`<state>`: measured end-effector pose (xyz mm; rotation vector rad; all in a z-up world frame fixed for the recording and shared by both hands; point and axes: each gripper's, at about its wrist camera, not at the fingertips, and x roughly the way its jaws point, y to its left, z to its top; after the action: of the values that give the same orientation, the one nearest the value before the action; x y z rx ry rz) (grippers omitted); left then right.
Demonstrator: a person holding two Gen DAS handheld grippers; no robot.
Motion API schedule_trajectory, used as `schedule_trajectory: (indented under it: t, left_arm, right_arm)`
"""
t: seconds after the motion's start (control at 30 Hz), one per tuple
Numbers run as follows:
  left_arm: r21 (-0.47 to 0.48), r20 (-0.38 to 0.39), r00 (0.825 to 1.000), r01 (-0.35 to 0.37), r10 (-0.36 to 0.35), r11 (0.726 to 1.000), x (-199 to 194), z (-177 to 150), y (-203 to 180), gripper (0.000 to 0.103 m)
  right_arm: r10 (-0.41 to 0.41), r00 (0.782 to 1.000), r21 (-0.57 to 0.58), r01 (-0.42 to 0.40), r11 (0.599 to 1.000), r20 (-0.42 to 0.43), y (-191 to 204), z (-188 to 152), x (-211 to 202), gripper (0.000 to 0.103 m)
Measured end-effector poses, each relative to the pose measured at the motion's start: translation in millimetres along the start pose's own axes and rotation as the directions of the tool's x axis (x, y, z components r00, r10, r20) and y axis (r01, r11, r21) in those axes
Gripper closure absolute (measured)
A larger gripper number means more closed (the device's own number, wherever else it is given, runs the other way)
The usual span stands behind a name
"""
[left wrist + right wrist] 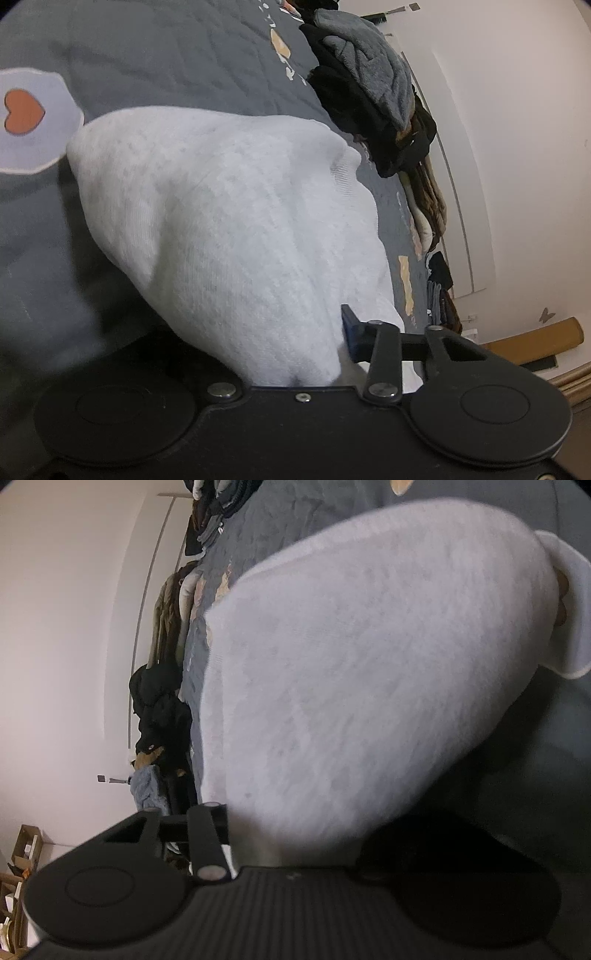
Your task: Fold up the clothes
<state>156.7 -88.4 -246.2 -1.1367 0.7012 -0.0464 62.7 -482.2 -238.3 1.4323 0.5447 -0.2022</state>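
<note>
A white knit garment (229, 229) fills the middle of the left wrist view, stretched up from the grey quilt (166, 55). My left gripper (332, 354) is shut on its near edge; one blue pad (349, 332) shows beside the cloth and the other finger is hidden under it. The same white garment (369, 664) fills the right wrist view. My right gripper (280, 845) is shut on its near edge, with the fingertips buried in the fabric. A folded cuff or hem (569, 609) hangs at the right.
A pile of dark and grey clothes (369, 81) lies along the quilt's far side by the white wall (517, 147). Folded brown and cream items (428, 206) sit beyond it. The right wrist view shows the same clothes (162, 709) by the wall and shelving (22, 853).
</note>
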Motion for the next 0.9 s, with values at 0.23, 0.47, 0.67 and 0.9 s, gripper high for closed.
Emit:
schedule_trajectory:
  t: [0.23,0.47,0.67,0.9]
  left_arm:
    - [0.013,0.002,1.000,-0.007,0.007,1.000,-17,0,-16,0.071]
    - [0.053,0.008,1.000,-0.014,0.014,0.998,-38,-8,-38,0.072]
    - [0.112,0.002,1.000,0.004,-0.004,0.994,-49,-26,-74,0.073]
    - [0.187,-0.050,0.996,0.079,-0.071,0.979,-41,-66,-139,0.074]
  right_arm:
    - [0.038,0.999,0.013,-0.038,0.999,0.001,11,3,-16,0.063]
    - [0.066,0.998,0.001,-0.066,0.998,0.002,28,3,-31,0.064]
    - [0.099,0.995,-0.013,-0.098,0.995,0.022,46,23,-45,0.064]
    - [0.161,0.982,-0.023,-0.160,0.987,0.098,57,74,-96,0.065]
